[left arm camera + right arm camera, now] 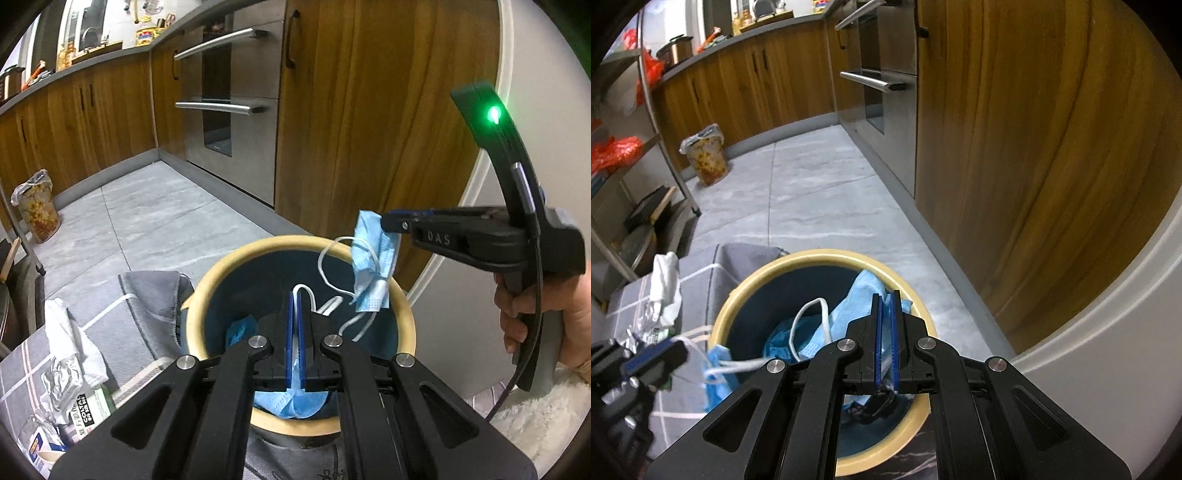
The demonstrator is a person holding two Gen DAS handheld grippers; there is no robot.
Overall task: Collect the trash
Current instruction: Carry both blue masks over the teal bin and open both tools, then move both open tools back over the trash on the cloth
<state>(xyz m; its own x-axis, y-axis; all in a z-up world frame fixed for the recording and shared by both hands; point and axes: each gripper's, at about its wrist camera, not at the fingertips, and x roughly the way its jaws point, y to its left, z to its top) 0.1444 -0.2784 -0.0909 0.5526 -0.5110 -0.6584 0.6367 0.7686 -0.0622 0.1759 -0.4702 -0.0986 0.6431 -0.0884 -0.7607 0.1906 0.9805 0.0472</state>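
Observation:
A round bin with a tan rim and a dark blue inside stands below both grippers. My left gripper is shut on a light blue face mask, which hangs at the bin's near-left rim with its white straps trailing. My right gripper is shut on a second blue face mask, which dangles over the bin's right side. A person's hand grips the right tool. A crumpled blue piece lies inside the bin.
White tissue, crumpled foil and a printed packet lie on a grey checked cloth left of the bin. A floral lined bin stands on the tiled floor. Wooden cabinets, an oven and a white table edge lie right.

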